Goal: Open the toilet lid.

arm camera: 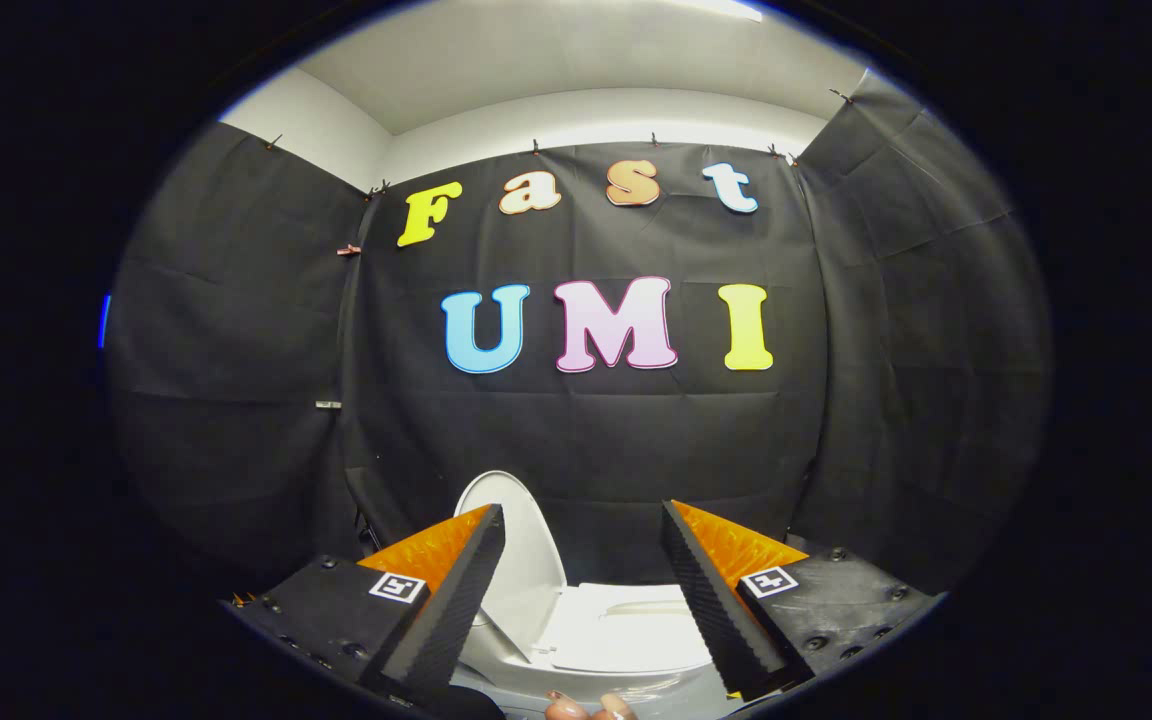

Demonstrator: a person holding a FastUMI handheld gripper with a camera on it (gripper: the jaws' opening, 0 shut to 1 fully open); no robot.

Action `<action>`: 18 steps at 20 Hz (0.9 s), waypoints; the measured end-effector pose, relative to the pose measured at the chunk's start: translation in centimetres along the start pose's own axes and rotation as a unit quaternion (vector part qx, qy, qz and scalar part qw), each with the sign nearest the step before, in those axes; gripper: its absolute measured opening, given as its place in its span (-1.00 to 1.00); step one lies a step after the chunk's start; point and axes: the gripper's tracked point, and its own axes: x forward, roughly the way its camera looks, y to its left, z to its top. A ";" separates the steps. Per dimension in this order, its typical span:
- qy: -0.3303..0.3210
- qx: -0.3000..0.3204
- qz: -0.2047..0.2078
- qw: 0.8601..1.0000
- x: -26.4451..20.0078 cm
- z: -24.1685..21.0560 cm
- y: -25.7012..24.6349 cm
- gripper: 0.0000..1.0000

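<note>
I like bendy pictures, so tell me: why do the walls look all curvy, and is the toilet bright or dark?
In the gripper view the fisheye lens bows the cloth wall; in the same view the white toilet lid, standing raised, and the seat glow bright against the dark cloth; the open gripper looks sharp, its fingers apart and holding nothing.

The gripper (583,520) is level, its two fingers (456,600) spread wide apart, holding nothing; fingertips of a hand (586,708) show below.
</note>
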 end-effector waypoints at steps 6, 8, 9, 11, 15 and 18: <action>-0.004 0.000 -0.002 1.000 -0.3 0.3 -0.2 0.97; -0.005 0.000 -0.003 1.000 -0.4 0.4 -0.1 0.97; -0.005 -0.001 -0.003 1.000 -0.5 0.4 0.0 0.97; -0.005 -0.004 -0.001 1.000 -0.5 0.5 0.3 0.97; -0.012 -0.009 0.002 1.000 -0.5 1.1 0.5 0.97; -0.015 -0.004 0.003 1.000 -0.6 1.3 0.5 0.97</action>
